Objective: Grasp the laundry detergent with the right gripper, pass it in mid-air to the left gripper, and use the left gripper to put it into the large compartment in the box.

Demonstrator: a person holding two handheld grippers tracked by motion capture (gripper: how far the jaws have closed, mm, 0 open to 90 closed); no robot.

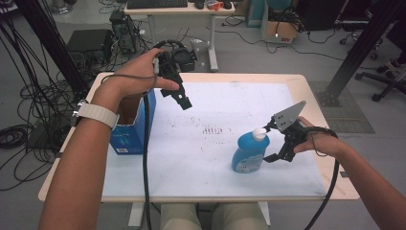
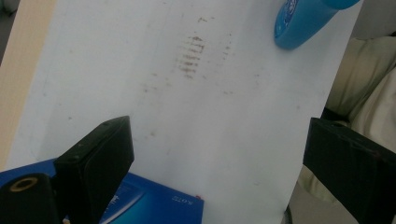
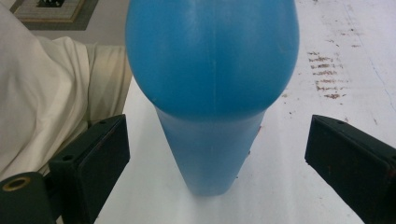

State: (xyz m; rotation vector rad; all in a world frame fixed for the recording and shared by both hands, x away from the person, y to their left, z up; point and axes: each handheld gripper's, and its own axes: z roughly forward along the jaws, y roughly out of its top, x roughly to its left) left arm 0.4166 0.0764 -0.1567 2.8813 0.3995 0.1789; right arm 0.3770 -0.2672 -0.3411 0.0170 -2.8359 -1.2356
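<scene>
Right gripper (image 1: 274, 141) straddles the blue bottle (image 1: 249, 153) (jaws wide apart).

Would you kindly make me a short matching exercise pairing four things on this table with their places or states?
Things:
1. bottle
2. box
3. left gripper
4. right gripper

Places or states:
A. open, held above the table by the box
B. stands between two open jaws
C. open, with a jaw on either side of the bottle
D. open-topped, at the table's left edge

Pairs: 1-B, 2-D, 3-A, 4-C
</scene>
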